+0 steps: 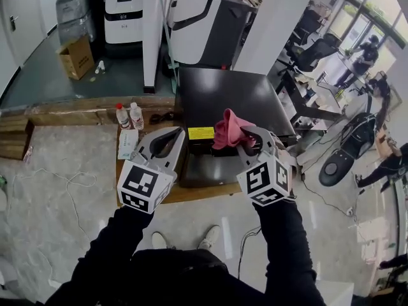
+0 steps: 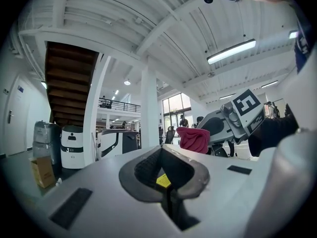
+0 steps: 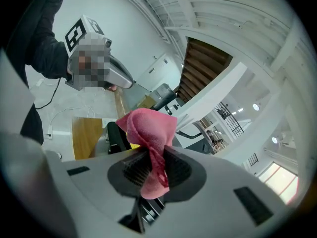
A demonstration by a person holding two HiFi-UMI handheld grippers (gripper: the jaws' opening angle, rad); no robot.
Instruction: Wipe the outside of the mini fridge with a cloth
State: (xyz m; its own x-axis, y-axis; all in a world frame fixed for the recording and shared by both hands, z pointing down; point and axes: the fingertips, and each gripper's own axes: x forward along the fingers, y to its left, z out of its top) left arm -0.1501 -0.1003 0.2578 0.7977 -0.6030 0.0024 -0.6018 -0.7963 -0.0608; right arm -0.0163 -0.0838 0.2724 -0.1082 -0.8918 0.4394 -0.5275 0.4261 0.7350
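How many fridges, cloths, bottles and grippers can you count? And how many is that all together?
Mini fridge: 1
Pink cloth: 1
Bottles: 2
Grippers: 2, the left gripper and the right gripper
Total: 6

Two bottles (image 1: 136,115) stand on the wooden platform (image 1: 210,194) just left of the mini fridge (image 1: 236,101).

Open-plan office doubling as a robotics workspace: white service machines (image 1: 124,11) parked by a column (image 1: 153,30), office chairs (image 1: 315,50) and a cluttered desk (image 1: 322,88) beside tall windows (image 1: 376,5), a wooden staircase (image 2: 69,83), and a polished stone floor (image 1: 57,171).
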